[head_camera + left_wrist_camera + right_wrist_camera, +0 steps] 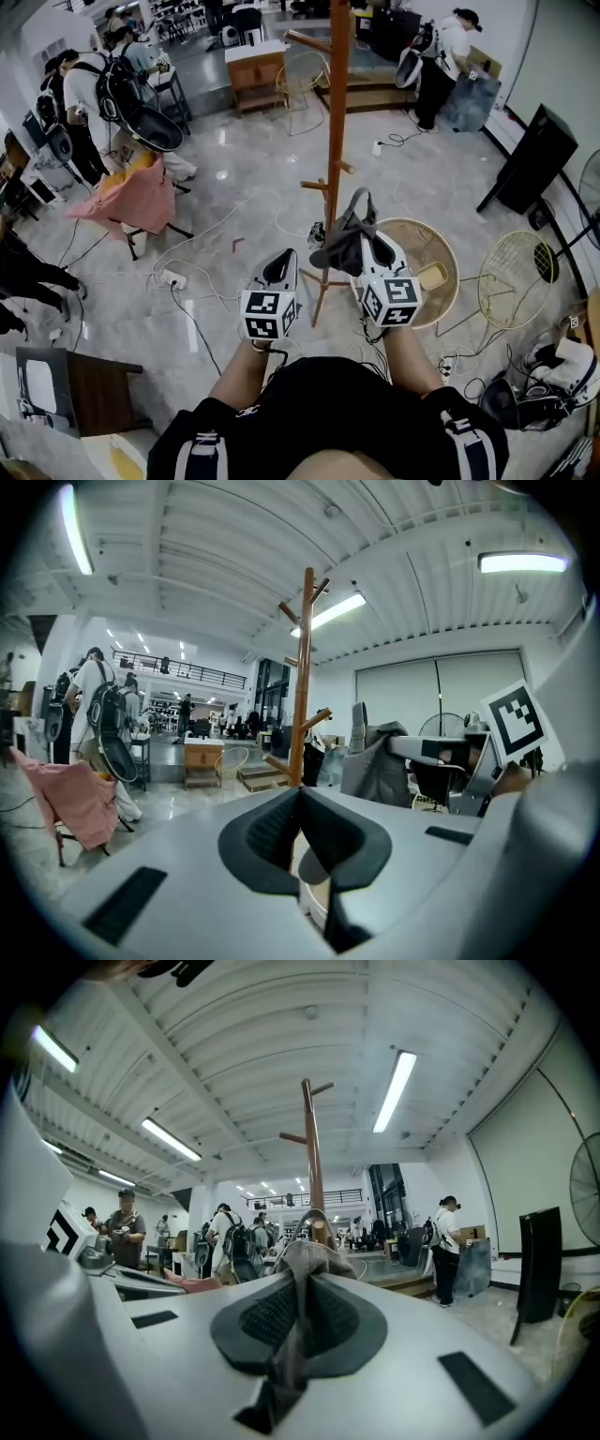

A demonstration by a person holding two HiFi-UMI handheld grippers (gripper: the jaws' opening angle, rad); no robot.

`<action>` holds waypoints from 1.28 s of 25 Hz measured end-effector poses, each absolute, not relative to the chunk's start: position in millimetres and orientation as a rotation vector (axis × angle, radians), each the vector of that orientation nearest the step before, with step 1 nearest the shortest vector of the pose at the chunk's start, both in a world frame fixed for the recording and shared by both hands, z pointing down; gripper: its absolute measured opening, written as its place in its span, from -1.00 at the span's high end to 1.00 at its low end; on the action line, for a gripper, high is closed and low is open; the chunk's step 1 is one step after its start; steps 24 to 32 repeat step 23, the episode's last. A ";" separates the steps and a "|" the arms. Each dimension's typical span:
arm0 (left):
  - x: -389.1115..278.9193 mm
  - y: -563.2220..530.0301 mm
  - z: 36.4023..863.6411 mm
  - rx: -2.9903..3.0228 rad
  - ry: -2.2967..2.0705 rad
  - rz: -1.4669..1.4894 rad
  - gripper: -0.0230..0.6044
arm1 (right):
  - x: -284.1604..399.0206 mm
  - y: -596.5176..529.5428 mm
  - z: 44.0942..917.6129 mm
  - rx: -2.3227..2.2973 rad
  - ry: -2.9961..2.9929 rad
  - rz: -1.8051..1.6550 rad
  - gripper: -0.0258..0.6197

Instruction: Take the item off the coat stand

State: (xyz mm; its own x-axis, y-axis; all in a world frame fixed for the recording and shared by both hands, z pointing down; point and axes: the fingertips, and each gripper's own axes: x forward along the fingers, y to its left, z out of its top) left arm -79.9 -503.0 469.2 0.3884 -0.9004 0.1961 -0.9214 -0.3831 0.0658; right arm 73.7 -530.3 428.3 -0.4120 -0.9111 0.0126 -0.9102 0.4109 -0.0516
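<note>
1. Head view. The stand [338, 94] is shown upright on the floor [234, 187], ahead of both grippers. The left gripper [280, 265] is held low, left of the pole, with nothing in it. The right gripper [366, 246] is held just right of the pole, and a grey fabric item [342, 242] is clamped at its tip. The item's strap is looped upward, close beside the pole and below a short peg. Whether the strap touches the stand cannot be told. A round basket [412, 222] is seen on the floor behind the right gripper.

2. Left gripper view. The fingers [262, 836] are seen closed tip to tip, with nothing between them. The stand [305, 667] is straight ahead, and the item [380, 761] hangs to its right.

3. Right gripper view. The fingers [347, 1321] are closed on the item [305, 1260], which is bunched between them. Its strap arches in front of the stand [311, 1147].
</note>
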 end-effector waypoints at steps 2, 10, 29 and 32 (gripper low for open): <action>-78.1 -500.8 469.7 2.481 -1.639 0.188 0.87 | 73.3 -525.7 436.4 -1.700 2.636 -0.096 0.83; -70.8 -494.4 473.3 2.494 -1.619 0.196 0.87 | 73.9 -516.6 455.2 -1.714 2.662 -0.116 0.83; -50.3 -489.1 472.2 2.495 -1.637 0.181 0.87 | 102.8 -516.1 463.5 -1.733 2.648 -0.132 0.83; -50.3 -489.1 472.2 2.495 -1.637 0.181 0.87 | 102.8 -516.1 463.5 -1.733 2.648 -0.132 0.83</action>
